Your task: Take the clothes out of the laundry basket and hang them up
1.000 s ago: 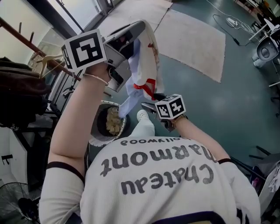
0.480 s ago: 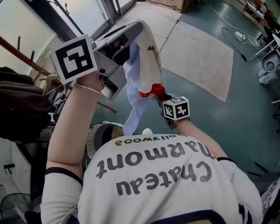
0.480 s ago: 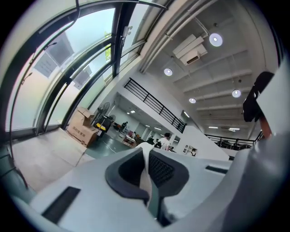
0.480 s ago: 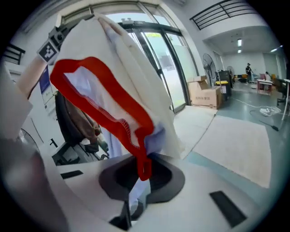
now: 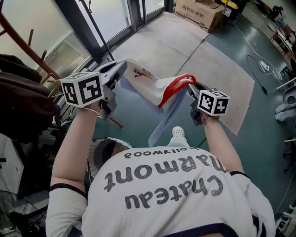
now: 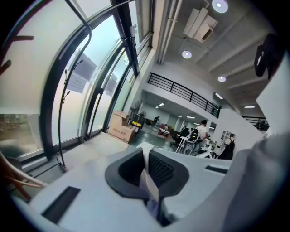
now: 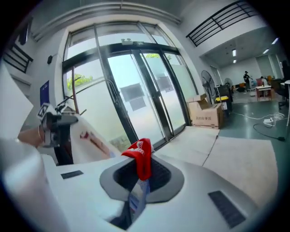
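**Garment pulled wide between the two grippers**

Since a second ago we have swung both grippers apart to about one height. The left gripper (image 5: 121,68), then raised with the cloth dangling from it, now sits out at the left. The right gripper (image 5: 189,86), then low by the hem, is out at the right.

The white fabric garment with red trim and a pale blue panel (image 5: 148,85) is clear of the basket. It is in the air, stretched between the two grippers, and the blue part hangs down below the middle.

Container: a round laundry basket with a pale rim and dark inside (image 5: 95,147) stands on the floor beneath our left forearm. A second ago a cream bundle showed in it. Now our shirt covers most of the opening, and we cannot tell what lies inside.

Left gripper: the jaws are pressed together on a fold of the white cloth, which stands up between the pads in the left gripper view.

Right gripper: the jaws have just been closing and now pinch the red trim (image 5: 175,87). A red loop pokes up above the pads, and a blue-white strip trails back toward the camera.

Nearby: a reddish-brown clothes rail (image 5: 18,41) with dark hung clothes (image 5: 23,102) at the left, a beige floor mat (image 5: 185,51) ahead, and a brown cardboard box (image 5: 196,11) beyond it.
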`<state>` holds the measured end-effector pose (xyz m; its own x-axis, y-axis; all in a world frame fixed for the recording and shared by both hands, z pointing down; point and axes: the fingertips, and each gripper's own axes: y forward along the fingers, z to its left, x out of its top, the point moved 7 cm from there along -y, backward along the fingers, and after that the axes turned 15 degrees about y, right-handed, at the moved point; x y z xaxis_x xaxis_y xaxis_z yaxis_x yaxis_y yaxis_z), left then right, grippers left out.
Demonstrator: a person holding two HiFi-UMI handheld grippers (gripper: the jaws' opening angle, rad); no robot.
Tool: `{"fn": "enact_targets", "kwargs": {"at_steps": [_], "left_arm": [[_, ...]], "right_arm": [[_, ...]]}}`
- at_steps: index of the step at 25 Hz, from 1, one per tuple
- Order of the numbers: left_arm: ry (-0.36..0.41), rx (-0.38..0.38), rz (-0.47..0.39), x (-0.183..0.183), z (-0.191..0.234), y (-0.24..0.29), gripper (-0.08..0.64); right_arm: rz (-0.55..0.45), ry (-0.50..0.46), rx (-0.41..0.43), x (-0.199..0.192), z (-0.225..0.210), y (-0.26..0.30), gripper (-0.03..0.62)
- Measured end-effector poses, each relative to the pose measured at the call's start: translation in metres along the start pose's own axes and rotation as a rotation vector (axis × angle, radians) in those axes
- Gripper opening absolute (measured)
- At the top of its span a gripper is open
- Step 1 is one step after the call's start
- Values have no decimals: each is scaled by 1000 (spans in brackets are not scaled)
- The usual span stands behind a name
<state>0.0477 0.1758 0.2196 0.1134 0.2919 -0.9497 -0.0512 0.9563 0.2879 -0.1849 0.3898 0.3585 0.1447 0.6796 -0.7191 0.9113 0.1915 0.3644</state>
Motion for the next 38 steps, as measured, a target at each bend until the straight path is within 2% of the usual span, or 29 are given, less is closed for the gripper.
{"fn": "enact_targets", "kwargs": {"at_steps": [2, 5, 8, 10, 12, 13, 15, 19, 22, 26, 29, 31, 33, 38], "left_arm": [[-1, 83, 59, -23, 17, 2, 9], [-53, 203, 118, -67, 43, 3, 9], [-149, 279, 104, -102, 59, 19, 9], [-222, 292, 54, -119, 65, 34, 24], [-296, 287, -4, -134, 69, 45, 277], [-322, 286, -26, -140, 70, 49, 316], [-343, 308, -28, -153, 70, 57, 337], [-340, 363, 101, -187, 60, 79, 348], [-282, 275, 109, -187, 29, 111, 348], [-124, 73, 25, -141, -21, 175, 348], [-48, 28, -32, -104, -50, 213, 348], [-3, 37, -48, -85, -63, 233, 348], [44, 73, -12, -78, -65, 249, 348], [99, 305, 145, -95, -24, 253, 348]], "right_arm": [[-32, -60, 2, 44, 5, 8, 37], [-56, -247, 18, 100, 38, 23, 37], [-68, -393, 75, 154, 71, 32, 37], [-73, -488, 96, 184, 85, 38, 37], [-79, -574, 107, 206, 95, 47, 37], [-82, -600, 116, 214, 99, 51, 37], [-85, -617, 150, 228, 102, 60, 37], [-64, -640, 222, 246, 107, 76, 37], [-18, -680, 260, 248, 108, 88, 37], [43, -700, 279, 249, 100, 106, 37], [89, -690, 283, 243, 95, 120, 37], [115, -689, 296, 237, 98, 129, 37], [137, -688, 329, 231, 105, 135, 37], [204, -690, 421, 210, 131, 147, 37]]}}
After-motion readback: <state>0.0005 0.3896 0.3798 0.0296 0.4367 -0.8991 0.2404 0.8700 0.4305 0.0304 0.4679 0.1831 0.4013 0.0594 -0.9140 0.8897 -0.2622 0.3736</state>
